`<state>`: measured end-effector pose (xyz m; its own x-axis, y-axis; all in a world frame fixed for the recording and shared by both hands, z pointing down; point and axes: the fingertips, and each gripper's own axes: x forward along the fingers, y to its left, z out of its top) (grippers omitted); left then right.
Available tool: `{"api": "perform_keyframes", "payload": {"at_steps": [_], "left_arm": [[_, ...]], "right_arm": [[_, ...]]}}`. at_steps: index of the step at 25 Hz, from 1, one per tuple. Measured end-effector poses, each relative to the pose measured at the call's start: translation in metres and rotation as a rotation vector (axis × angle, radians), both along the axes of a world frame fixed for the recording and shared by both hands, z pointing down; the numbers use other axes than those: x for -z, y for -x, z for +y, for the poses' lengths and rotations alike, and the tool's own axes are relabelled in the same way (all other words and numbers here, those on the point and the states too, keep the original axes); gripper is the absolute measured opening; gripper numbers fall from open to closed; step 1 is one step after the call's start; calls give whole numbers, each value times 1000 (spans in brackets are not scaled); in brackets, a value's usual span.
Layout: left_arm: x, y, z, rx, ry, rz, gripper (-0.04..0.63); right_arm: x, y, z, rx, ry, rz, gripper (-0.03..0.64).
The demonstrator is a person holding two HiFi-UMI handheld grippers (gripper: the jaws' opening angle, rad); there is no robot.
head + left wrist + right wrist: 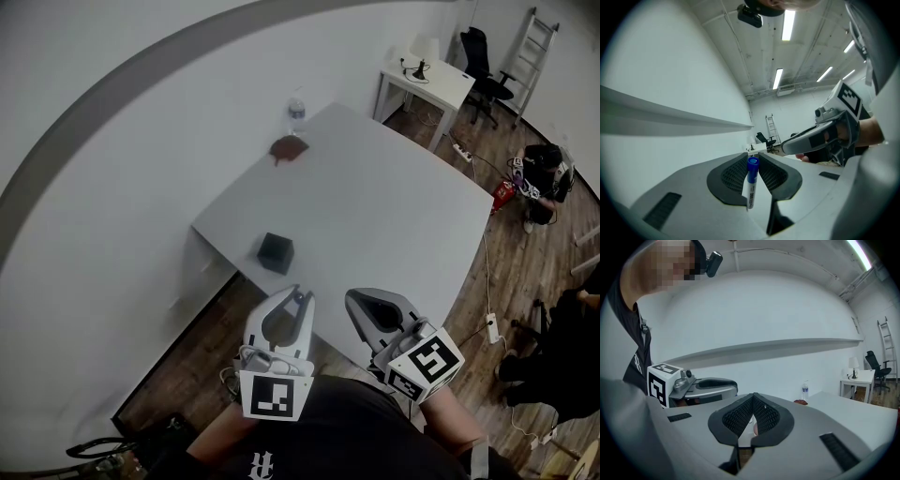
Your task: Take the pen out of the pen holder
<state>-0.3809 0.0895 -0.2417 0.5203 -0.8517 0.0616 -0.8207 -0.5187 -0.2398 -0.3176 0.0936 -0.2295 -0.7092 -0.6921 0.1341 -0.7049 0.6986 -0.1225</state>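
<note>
L gripper (300,294) clamped on white marker pen w/ blue cap (750,186), pen roughly upright btwn pads. It's well apart from black cube pen holder (275,252) on white table (394,206). R gripper (753,397) jaws together, nothing held.

No text could be read with certainty. A white label (750,193) with dark print was seen on the pen (751,180), but its characters were too small to be made out. Only black-and-white square patterns were carried by one marker cube (275,396) and the other cube (427,364). A white emblem (264,463) on the dark shirt (347,433) was cut off by the frame edge and could not be deciphered.
</note>
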Motion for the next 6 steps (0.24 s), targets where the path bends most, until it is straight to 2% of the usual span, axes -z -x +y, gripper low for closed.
{"api": "perform_keyframes", "payload": {"at_steps": [6], "left_arm": [[-2,1,-4,-2,2,1,71]], "right_arm": [[-2,2,-4,-1,3,6,14]]}}
